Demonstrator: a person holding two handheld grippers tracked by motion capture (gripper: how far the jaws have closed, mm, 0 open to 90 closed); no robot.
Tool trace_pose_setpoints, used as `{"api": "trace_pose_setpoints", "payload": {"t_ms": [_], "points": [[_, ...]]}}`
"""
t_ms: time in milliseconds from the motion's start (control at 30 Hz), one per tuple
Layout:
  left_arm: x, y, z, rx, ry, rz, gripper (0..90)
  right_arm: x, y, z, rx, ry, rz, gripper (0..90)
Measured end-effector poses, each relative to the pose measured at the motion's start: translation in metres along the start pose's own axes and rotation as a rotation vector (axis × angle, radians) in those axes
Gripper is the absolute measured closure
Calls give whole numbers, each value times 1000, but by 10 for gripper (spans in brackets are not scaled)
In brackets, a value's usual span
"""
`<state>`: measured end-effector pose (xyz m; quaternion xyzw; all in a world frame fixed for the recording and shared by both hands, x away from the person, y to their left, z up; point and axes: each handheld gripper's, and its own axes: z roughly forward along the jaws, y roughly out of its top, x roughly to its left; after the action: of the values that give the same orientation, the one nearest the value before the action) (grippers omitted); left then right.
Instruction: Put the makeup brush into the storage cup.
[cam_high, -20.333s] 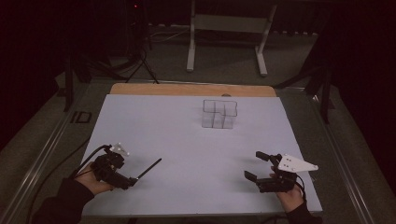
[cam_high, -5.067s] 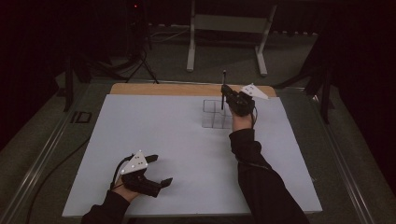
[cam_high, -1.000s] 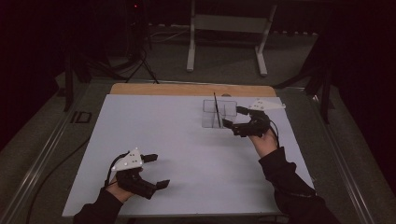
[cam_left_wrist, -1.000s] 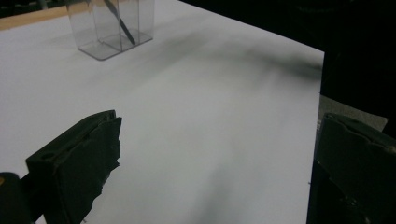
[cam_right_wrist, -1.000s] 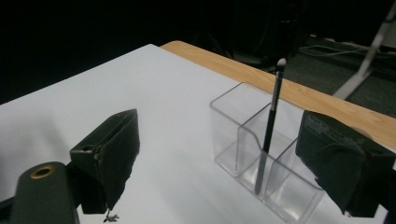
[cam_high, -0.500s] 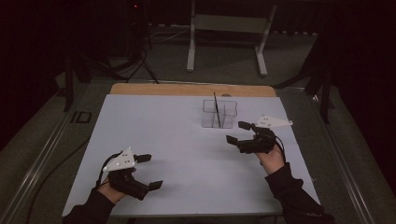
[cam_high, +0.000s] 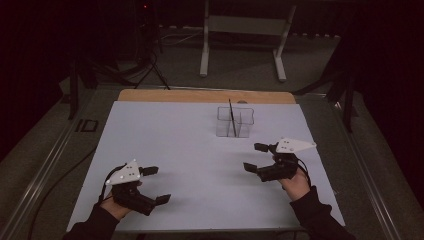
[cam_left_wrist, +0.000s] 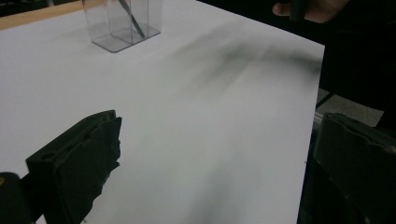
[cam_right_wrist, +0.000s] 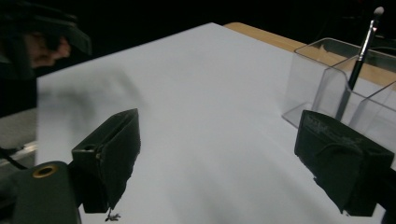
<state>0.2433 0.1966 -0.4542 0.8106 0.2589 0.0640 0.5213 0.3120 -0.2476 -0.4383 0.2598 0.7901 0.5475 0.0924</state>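
The table (cam_high: 165, 150) is covered by a big white sheet. A strip of brown wood is seen along its far edge. A clear box (cam_high: 235, 122) is stood on it near the far side.

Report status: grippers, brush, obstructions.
Left gripper open, empty. Right gripper open, empty. Brush upright in clear organizer. White table unobstructed.
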Motion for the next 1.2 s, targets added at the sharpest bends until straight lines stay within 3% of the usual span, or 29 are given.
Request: {"api": "trace_pose_setpoints", "payload": {"t_ms": [267,433,633,900,967,1200], "points": [[0,-7,-4,-3,-8,1,17,8,-18,-18,-5,6,9,138],[-1,-10,-9,-16,-4,-2,17,11,-31,-27,-5,41,1,138],[0,-16,-11,-25,-4,3,16,13,-41,-32,26,28,-3,139],[5,-28,-17,-54,32,9,17,10,-59,-37,26,75,0,139],[7,-33,-17,-49,29,6,17,11,-63,-37,44,73,-19,139],[11,-47,-16,-43,20,-7,17,9,-73,-36,61,93,-17,139]]}}
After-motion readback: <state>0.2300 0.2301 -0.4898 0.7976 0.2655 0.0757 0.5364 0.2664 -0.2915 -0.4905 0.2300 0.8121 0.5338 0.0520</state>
